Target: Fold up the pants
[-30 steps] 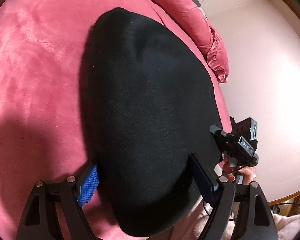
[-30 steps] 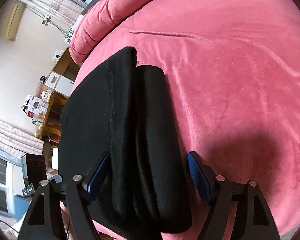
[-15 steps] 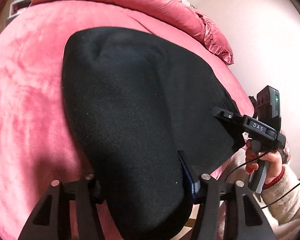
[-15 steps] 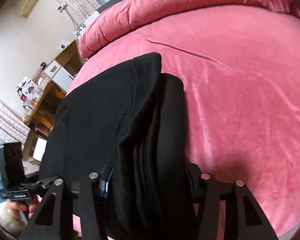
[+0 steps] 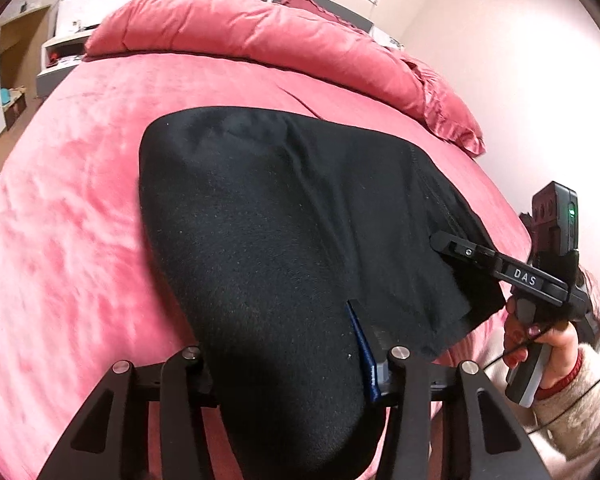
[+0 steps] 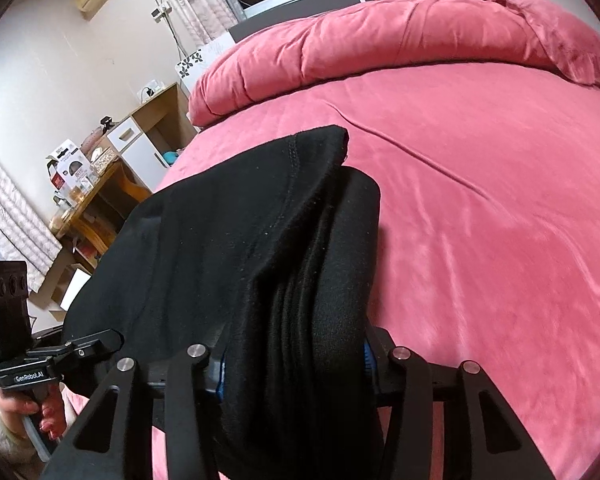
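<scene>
Gripping the near edge of the pants (image 5: 284,240) from both ends right now, so looks like mid-fold: bundle already doubled over a few times, layers stacked thick, and the whole thing sitting on the pink bed (image 5: 72,208) close to the front edge.

Starting at the left: left gripper (image 5: 284,356) clamped on the near left corner of the bundle, cloth bulging up between the fingers, only one blue pad visible, the other buried under fabric. Moving right across the black cloth: top layer with a stitched seam running toward the far corner, a loose flap hanging near the bed edge. Then right gripper (image 6: 292,364) pinching the thick stack at the near right side, several folded layers squeezed between the jaws.

Next move, probably: lifting both ends together and carrying the near edge over toward the far end for one more fold, keeping both sides level so the stack doesn't slide apart. Could also just be a tidy-up and set-down, hard to call.

Count: one pair of pants, two grippers, one bed, one rolled pink duvet (image 5: 260,36) at the head end.
</scene>
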`<action>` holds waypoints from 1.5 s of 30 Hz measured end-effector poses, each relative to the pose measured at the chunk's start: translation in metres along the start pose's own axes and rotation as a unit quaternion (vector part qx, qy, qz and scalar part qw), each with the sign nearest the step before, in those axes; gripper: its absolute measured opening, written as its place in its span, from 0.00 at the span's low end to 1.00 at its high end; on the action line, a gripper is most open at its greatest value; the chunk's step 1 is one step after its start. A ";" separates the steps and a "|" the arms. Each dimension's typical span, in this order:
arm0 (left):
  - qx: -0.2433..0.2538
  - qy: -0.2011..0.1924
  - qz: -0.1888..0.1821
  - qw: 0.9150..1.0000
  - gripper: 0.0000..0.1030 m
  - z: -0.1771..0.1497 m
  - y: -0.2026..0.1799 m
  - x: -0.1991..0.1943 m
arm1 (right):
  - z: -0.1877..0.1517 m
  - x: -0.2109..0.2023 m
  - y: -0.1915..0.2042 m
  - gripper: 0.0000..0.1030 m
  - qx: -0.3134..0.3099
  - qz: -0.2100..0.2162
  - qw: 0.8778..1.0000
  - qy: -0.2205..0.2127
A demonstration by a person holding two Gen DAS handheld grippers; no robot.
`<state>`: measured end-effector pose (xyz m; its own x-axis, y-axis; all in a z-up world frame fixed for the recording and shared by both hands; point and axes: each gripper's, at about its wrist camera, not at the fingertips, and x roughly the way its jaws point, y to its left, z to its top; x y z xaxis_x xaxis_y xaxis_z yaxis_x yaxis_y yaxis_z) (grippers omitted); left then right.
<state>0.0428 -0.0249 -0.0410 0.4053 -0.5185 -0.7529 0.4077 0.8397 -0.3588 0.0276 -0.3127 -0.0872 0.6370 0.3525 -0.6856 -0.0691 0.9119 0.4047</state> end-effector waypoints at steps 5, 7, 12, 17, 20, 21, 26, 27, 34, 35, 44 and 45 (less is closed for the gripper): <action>-0.012 -0.003 0.016 1.000 0.48 0.030 0.013 0.013 | 0.028 0.022 0.013 0.47 -0.017 0.003 1.000 -0.005; -0.011 -0.009 0.024 1.000 0.48 0.045 0.018 0.020 | 0.040 0.029 0.015 0.47 -0.025 0.000 1.000 -0.009; 0.001 -0.024 0.040 0.999 0.48 0.079 0.023 0.037 | 0.075 0.047 0.015 0.47 -0.037 -0.008 0.999 -0.021; 0.007 -0.038 0.051 0.998 0.48 0.114 0.035 0.058 | 0.108 0.071 0.007 0.47 -0.034 -0.010 0.999 -0.032; 0.004 -0.040 0.056 0.998 0.48 0.126 0.042 0.070 | 0.124 0.089 0.001 0.47 -0.031 -0.013 0.999 -0.033; 0.001 -0.037 0.056 0.998 0.48 0.129 0.046 0.075 | 0.127 0.094 -0.001 0.47 -0.032 -0.015 0.999 -0.031; -0.005 -0.037 0.063 0.997 0.53 0.128 0.059 0.096 | 0.130 0.125 -0.021 0.52 -0.007 -0.031 0.999 -0.016; 0.003 -0.041 0.068 0.997 0.54 0.124 0.061 0.097 | 0.128 0.129 -0.022 0.53 -0.013 -0.037 0.999 -0.016; -0.055 -0.042 0.043 0.997 0.71 0.114 0.082 0.099 | 0.120 0.126 -0.028 0.61 0.002 -0.042 0.999 -0.019; -0.065 -0.040 0.039 0.996 0.71 0.112 0.084 0.096 | 0.119 0.121 -0.030 0.61 0.013 -0.038 0.999 -0.019; -0.068 -0.095 0.089 0.989 0.69 0.085 0.061 0.054 | 0.095 0.054 0.012 0.61 -0.059 -0.111 0.987 -0.100; -0.063 -0.104 0.097 0.988 0.69 0.081 0.059 0.050 | 0.094 0.053 0.019 0.62 -0.069 -0.114 0.986 -0.098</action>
<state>0.1534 -0.0144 -0.0554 0.6297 -0.3575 -0.6896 0.2068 0.9329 -0.2948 0.1318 -0.2969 -0.0593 0.7832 0.0998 -0.6137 -0.0022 0.9875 0.1577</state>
